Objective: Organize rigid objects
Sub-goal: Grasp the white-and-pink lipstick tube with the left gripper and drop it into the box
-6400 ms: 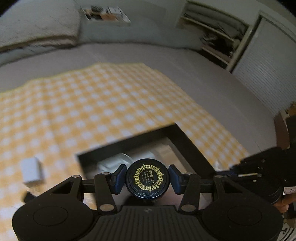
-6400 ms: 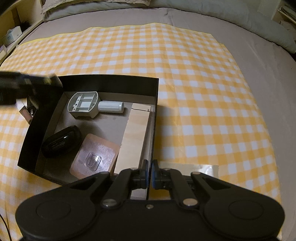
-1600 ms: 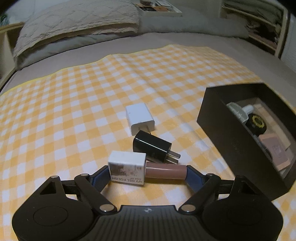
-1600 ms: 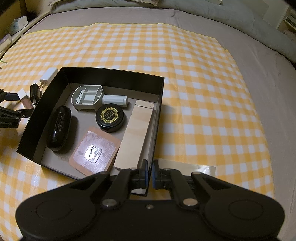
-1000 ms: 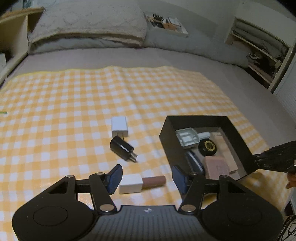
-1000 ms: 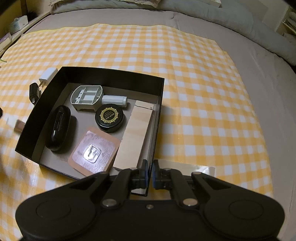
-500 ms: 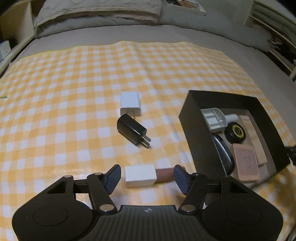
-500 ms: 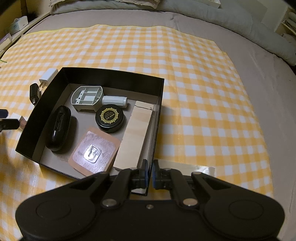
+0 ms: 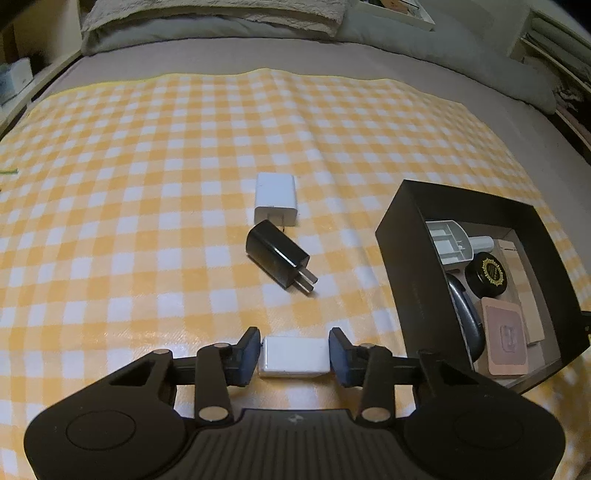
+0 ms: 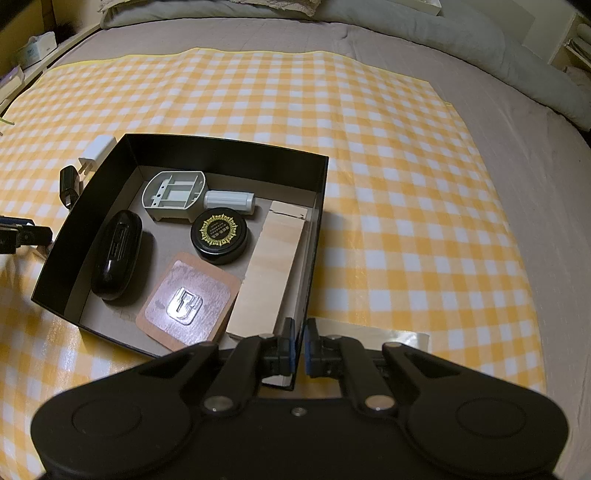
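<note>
My left gripper [image 9: 294, 353] is shut on the white cap end of the gel polish bottle [image 9: 293, 356], low over the checked cloth. A black charger [image 9: 277, 257] and a white charger [image 9: 275, 198] lie ahead of it. The black box [image 9: 408, 258] is to the right; it holds a grey plastic part [image 10: 173, 194], a round black tin [image 10: 219, 235], a black case [image 10: 117, 254], a pink hook pad [image 10: 188, 302] and a wooden piece [image 10: 271, 269]. My right gripper [image 10: 298, 351] is shut on the box's near corner wall [image 10: 300, 317].
The yellow checked cloth [image 9: 147, 166] covers a grey bed. Pillows [image 9: 207, 14] and a rolled grey blanket [image 10: 480, 44] lie at the back. Shelves stand at the far right [image 9: 561, 40]. A tissue box [image 10: 35, 46] sits at the far left.
My left gripper has closed on the white end of the gel polish bottle and moved slightly closer to it. The right gripper and the box have not moved.
</note>
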A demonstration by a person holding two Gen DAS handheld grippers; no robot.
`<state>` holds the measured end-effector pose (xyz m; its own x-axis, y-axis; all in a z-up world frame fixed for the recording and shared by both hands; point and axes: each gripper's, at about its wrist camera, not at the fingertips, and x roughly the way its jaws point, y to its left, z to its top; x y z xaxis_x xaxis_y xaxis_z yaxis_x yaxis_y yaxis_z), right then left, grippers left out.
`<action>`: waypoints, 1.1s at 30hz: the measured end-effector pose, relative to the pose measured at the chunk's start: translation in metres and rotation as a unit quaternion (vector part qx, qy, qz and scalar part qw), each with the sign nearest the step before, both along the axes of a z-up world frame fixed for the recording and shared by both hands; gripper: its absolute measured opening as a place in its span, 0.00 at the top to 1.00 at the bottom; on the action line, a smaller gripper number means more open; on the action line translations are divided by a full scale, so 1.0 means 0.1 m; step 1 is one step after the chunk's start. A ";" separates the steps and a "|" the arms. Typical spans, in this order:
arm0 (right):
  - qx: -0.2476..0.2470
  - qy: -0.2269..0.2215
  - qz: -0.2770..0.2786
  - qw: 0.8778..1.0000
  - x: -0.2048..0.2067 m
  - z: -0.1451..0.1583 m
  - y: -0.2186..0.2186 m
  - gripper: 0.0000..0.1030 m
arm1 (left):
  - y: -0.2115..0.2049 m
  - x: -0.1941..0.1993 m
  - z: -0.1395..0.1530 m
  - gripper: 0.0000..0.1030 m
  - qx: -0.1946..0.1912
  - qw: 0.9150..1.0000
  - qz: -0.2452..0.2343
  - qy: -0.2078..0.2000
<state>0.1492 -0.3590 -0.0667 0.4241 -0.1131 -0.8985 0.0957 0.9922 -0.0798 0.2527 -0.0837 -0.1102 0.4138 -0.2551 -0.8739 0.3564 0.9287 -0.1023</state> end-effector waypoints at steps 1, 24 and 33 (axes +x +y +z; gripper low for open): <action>0.000 0.000 0.000 1.000 0.00 0.00 0.00 0.95 | 0.01 -0.01 0.01 0.59 -0.001 1.000 0.001 0.000; -0.004 -0.001 0.000 1.000 -0.01 -0.01 0.02 0.95 | -0.54 -0.62 0.70 0.60 -0.130 0.990 -0.053 -0.017; -0.011 0.002 0.005 1.000 0.01 -0.01 0.03 0.95 | -0.74 -0.72 0.53 0.60 -0.091 0.995 -0.046 -0.020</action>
